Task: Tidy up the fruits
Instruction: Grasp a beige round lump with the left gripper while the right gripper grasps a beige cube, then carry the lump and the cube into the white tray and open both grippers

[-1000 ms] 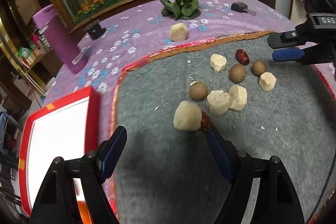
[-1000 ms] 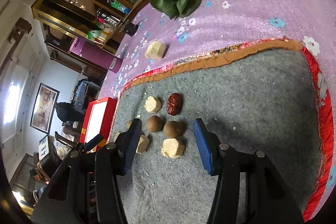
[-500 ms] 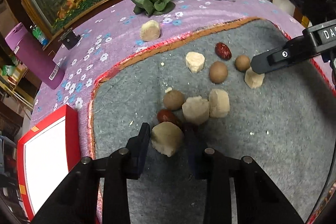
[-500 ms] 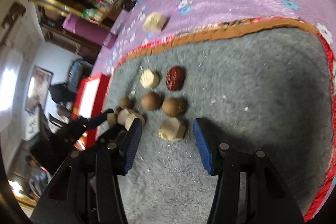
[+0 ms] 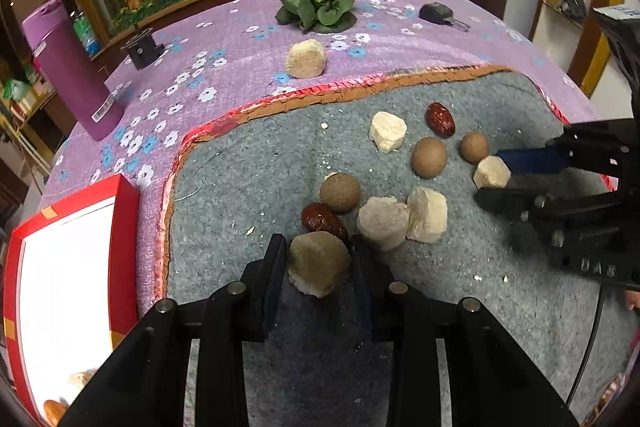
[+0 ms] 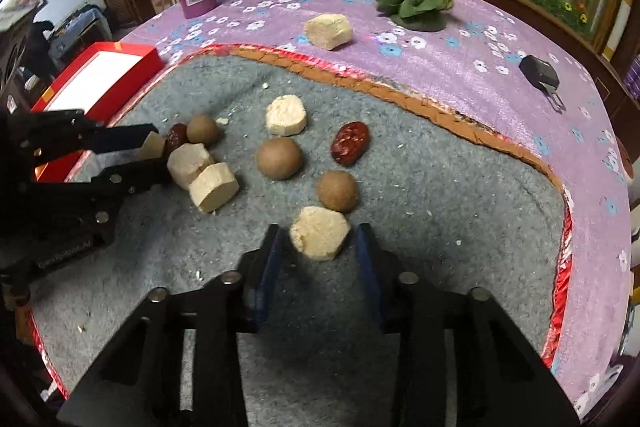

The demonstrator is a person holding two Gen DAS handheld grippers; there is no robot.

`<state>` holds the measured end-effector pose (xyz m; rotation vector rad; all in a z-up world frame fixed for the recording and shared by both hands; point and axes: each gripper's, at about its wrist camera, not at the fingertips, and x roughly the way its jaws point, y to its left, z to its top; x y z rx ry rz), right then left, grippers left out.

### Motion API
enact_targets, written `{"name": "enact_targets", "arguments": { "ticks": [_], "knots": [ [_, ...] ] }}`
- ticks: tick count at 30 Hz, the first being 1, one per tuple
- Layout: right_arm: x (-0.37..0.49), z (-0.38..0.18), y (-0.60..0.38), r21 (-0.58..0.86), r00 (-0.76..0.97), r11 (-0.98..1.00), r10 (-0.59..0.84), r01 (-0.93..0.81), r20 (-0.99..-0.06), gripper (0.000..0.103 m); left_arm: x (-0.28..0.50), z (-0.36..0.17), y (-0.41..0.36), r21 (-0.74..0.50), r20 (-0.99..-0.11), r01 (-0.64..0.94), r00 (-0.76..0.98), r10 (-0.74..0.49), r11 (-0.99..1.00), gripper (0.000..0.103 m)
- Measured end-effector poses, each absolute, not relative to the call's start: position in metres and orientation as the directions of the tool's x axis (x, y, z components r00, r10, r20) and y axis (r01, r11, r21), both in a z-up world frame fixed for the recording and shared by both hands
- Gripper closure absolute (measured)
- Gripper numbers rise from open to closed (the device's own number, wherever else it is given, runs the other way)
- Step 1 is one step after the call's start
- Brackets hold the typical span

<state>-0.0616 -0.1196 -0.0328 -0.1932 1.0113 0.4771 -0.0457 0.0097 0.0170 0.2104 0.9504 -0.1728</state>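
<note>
We see a grey mat (image 5: 248,195) edged red and orange, a purple flowered cloth (image 5: 224,67), pale cream chunks (image 6: 320,233), brown balls (image 6: 279,159) and a red-rimmed box (image 5: 132,211).

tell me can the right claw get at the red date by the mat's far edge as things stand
Probably not directly: the right claw straddles a pale chunk, and a brown ball sits between it and the red date.

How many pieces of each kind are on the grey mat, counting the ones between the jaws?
Pale chunks: 5
Brown round fruits: 3
Red dates: 2
Total on the grey mat: 10
</note>
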Motion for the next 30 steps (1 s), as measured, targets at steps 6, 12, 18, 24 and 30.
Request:
{"name": "enact_targets", "arguments": {
  "ticks": [6,12,18,24,30],
  "knots": [
    [-0.059,-0.03,-0.127,0.12,0.427,0.89,0.325,-0.44,-0.844,0.073,-0.044,0.014,0.008,0.099,-0.808,0.155,0.589,-0.011,0.983,0.072],
    [-0.056,-0.031,-0.126,0.144,0.421,0.888,0.343,-0.437,-0.84,0.073,-0.044,0.01,-0.009,0.22,-0.794,0.139,0.601,0.094,0.966,0.071],
    [-0.055,-0.031,-0.129,0.166,0.416,0.887,0.358,-0.431,-0.836,0.073,-0.046,0.011,-0.004,0.197,-0.796,0.123,0.6,0.085,0.973,0.077],
    [-0.05,-0.027,-0.144,0.272,0.398,0.873,0.436,-0.404,-0.808,0.073,-0.063,0.021,0.007,0.134,-0.773,0.105,0.633,0.038,0.985,0.077],
    [-0.046,-0.017,-0.161,0.388,0.413,0.842,0.526,-0.374,-0.743,0.073,-0.095,0.053,0.037,0.109,-0.72,0.072,0.694,0.029,0.991,0.077]
  ]
}}
